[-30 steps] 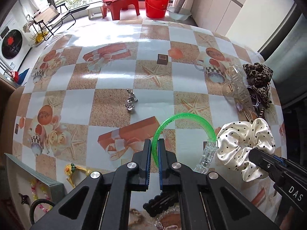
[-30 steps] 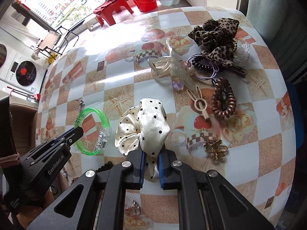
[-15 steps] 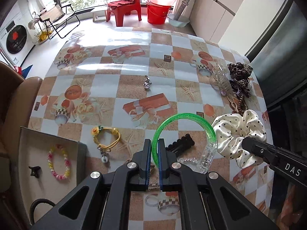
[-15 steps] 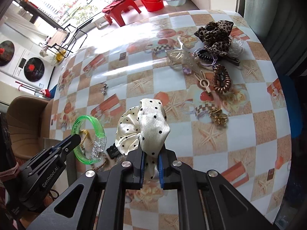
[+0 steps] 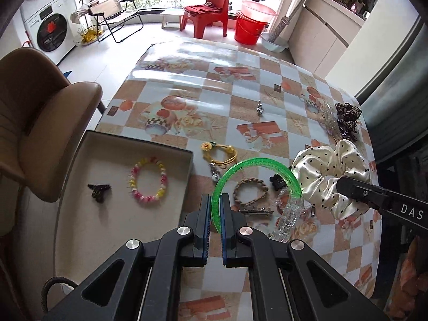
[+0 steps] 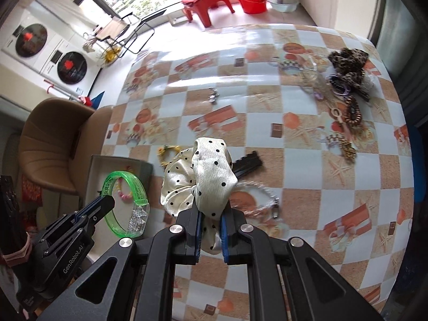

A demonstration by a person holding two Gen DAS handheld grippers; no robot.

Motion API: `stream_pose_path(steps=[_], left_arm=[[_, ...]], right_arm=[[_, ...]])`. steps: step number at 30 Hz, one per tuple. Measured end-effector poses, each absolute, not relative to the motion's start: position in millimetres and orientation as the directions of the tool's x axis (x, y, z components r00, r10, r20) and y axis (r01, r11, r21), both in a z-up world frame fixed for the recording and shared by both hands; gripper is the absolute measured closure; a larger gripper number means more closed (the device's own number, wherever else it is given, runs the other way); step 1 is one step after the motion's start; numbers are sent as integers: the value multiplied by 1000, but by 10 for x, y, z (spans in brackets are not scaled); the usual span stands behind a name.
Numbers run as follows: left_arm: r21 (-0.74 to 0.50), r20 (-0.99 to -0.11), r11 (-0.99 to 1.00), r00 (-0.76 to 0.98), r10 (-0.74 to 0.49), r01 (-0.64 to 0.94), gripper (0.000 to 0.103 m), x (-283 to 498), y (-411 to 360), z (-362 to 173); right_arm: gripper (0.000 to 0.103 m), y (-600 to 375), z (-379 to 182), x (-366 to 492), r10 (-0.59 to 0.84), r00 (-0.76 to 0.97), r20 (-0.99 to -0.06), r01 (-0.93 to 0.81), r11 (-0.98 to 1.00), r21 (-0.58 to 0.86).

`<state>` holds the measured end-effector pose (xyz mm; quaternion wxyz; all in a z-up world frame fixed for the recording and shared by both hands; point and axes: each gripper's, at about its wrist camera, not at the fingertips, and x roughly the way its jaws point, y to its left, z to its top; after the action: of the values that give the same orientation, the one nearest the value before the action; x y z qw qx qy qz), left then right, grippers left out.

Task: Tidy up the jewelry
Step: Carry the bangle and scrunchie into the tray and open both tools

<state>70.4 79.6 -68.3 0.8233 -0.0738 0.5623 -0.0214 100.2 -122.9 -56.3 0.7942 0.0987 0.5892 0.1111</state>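
Observation:
My left gripper (image 5: 215, 200) is shut on a green plastic bangle (image 5: 256, 164) and holds it above the table, right of the beige box (image 5: 80, 165). The bangle also shows in the right wrist view (image 6: 133, 187). My right gripper (image 6: 210, 214) is shut on a cream polka-dot scrunchie (image 6: 208, 171), held above the table; it shows at the right in the left wrist view (image 5: 329, 168). The box holds a pink-and-yellow bead bracelet (image 5: 148, 180) and a small dark clip (image 5: 98, 190).
On the table lie a yellow cord bracelet (image 5: 219, 151), a braided bracelet (image 5: 250, 191), a black comb clip (image 6: 247, 164), a silver charm (image 5: 259, 107) and a pile of hair ties with a leopard scrunchie (image 6: 347, 58) at far right. A brown chair (image 5: 34, 107) stands left.
Both grippers have lifted and pulled back toward the left with their loads. The box and the chair have come fully into view.

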Motion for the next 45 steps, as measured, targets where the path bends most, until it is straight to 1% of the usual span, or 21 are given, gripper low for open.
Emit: stream_pose_path(steps=[12, 18, 23, 33, 38, 44, 45], left_arm=[[-138, -935, 958, 353, -41, -253, 93, 221, 1875, -825], [-113, -950, 931, 311, 1, -347, 93, 75, 2347, -1054], [-90, -964, 913, 264, 20, -399, 93, 49, 2583, -1313], [-48, -976, 906, 211, 46, -420, 93, 200, 2738, -1735], [-27, -977, 911, 203, 62, -410, 93, 282, 2733, -1828], [12, -974, 915, 204, 103, -404, 93, 351, 2703, -1873], [21, -973, 916, 203, 111, -401, 93, 362, 2693, -1876]], right_arm=[[91, -169, -614, 963, 328, 201, -923, -230, 932, 281], [91, 400, -771, 995, 338, 149, -929, -306, 909, 282], [91, 825, -961, 1097, 347, 111, -931, -351, 891, 290], [91, 1407, -1344, 1474, 367, 73, -928, -368, 874, 317], [91, 1531, -1550, 1605, 369, 52, -928, -361, 873, 327], [90, 1605, -1777, 1677, 340, 36, -940, -356, 883, 306], [89, 1609, -1807, 1682, 335, 34, -941, -354, 885, 303]])
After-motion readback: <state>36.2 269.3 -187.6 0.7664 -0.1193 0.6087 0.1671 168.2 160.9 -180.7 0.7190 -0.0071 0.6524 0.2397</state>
